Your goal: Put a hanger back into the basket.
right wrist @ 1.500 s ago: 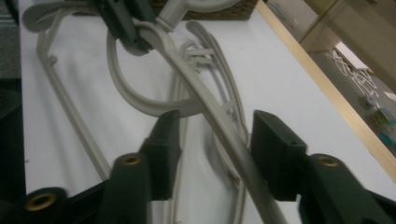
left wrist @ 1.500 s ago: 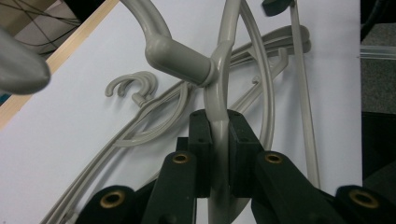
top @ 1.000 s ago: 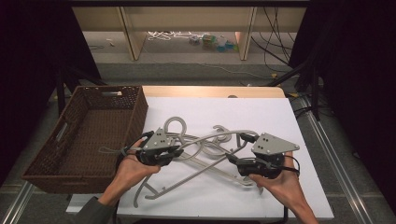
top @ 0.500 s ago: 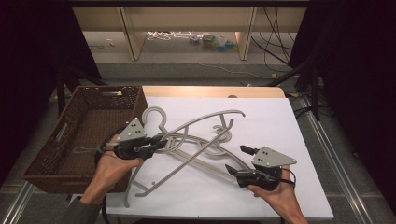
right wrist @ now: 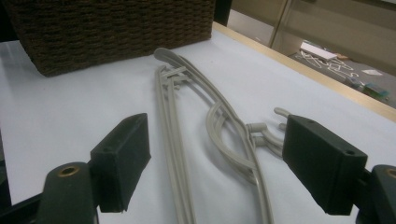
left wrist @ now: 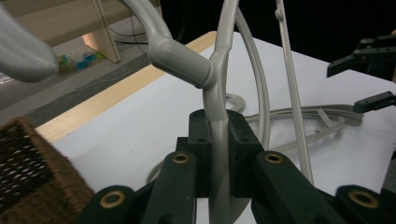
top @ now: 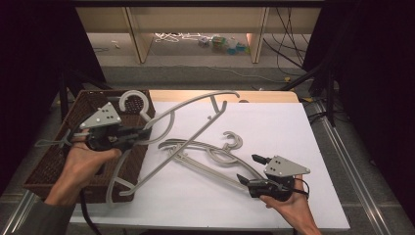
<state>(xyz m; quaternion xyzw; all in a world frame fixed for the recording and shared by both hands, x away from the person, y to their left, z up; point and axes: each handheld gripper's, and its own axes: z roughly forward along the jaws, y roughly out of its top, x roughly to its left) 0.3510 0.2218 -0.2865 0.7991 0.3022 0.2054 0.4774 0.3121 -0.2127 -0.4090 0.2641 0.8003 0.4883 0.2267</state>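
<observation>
Wooden shelf unit (top: pixel 195 29) beyond table, clutter (top: pixel 222 44) beneath.

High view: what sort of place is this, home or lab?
Probably a lab or recording room, not a home: a white-covered table between dark curtains, loose cables on the floor behind, and a wicker basket with grey hangers laid out as props.
</observation>
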